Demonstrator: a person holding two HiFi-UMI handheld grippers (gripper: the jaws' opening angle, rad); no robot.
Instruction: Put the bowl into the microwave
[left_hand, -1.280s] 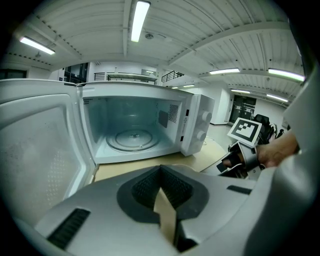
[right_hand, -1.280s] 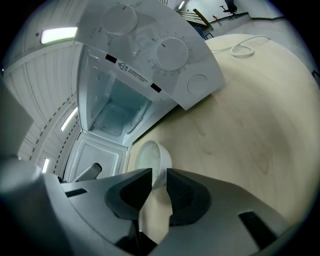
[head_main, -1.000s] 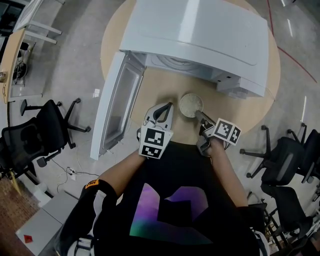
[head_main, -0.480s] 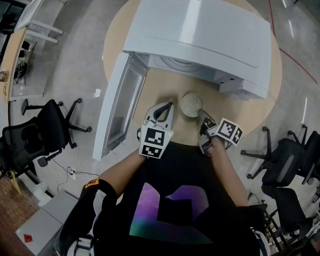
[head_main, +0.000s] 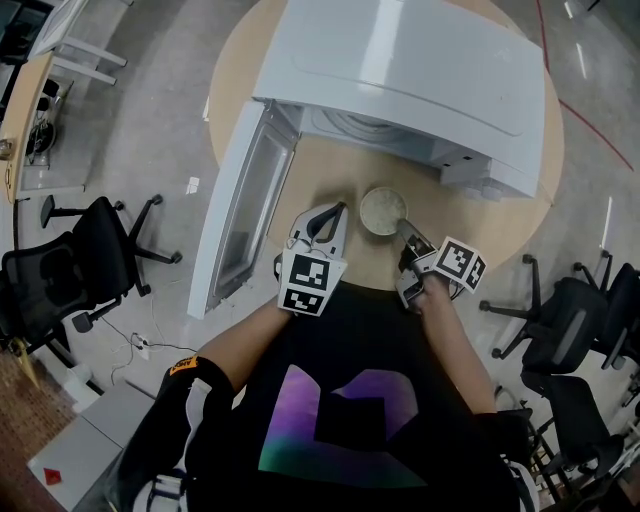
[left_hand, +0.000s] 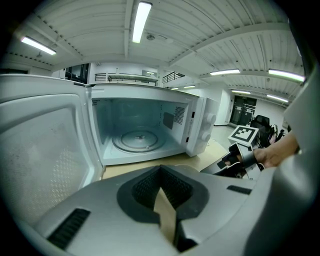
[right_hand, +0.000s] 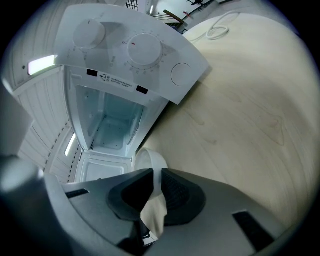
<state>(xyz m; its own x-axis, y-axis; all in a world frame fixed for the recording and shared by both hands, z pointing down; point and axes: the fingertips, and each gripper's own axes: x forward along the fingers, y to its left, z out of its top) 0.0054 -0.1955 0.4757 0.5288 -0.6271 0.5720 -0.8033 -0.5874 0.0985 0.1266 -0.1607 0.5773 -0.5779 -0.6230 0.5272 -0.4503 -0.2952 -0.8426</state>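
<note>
The right tongs (head_main: 403, 232) pinch one edge of the white bowl (head_main: 382, 210). The bowl appears to rest on the bench (head_main: 330, 172) just ahead of them, short of the open microwave (head_main: 400, 80). Held by so little rim, it could tip or slip once lifted, or clip the cavity's sill going in. That hand is rolled sideways, with the forearm drawn close to the body. The left tongs (head_main: 335, 215), level beside the right, are closed on nothing and point into the cavity.

Round wooden worktop (head_main: 328, 180) with a white microwave (head_main: 400, 70) on it, door open, small white bowl (head_main: 382, 210) just in front of the microwave, white cable (right_hand: 218, 27) looped beside it
</note>
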